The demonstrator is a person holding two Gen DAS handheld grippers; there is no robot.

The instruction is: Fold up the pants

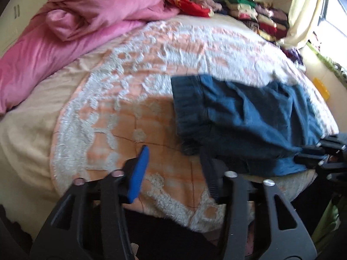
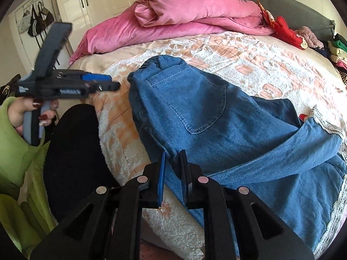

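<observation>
My right gripper (image 2: 173, 173) pinches the near edge of the blue pants (image 2: 216, 130), which spread ahead of it across the bedspread (image 2: 249, 52). My left gripper (image 1: 173, 169) is spread wide, holding nothing; the pants (image 1: 243, 117) lie ahead to its right.

Blue pants (image 2: 216, 125) in right hand-held gripper (image 2: 173, 169)

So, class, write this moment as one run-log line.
task: fold pants | left gripper: open, empty | right gripper: shut on jeans edge | jeans: partly folded on bed
</observation>
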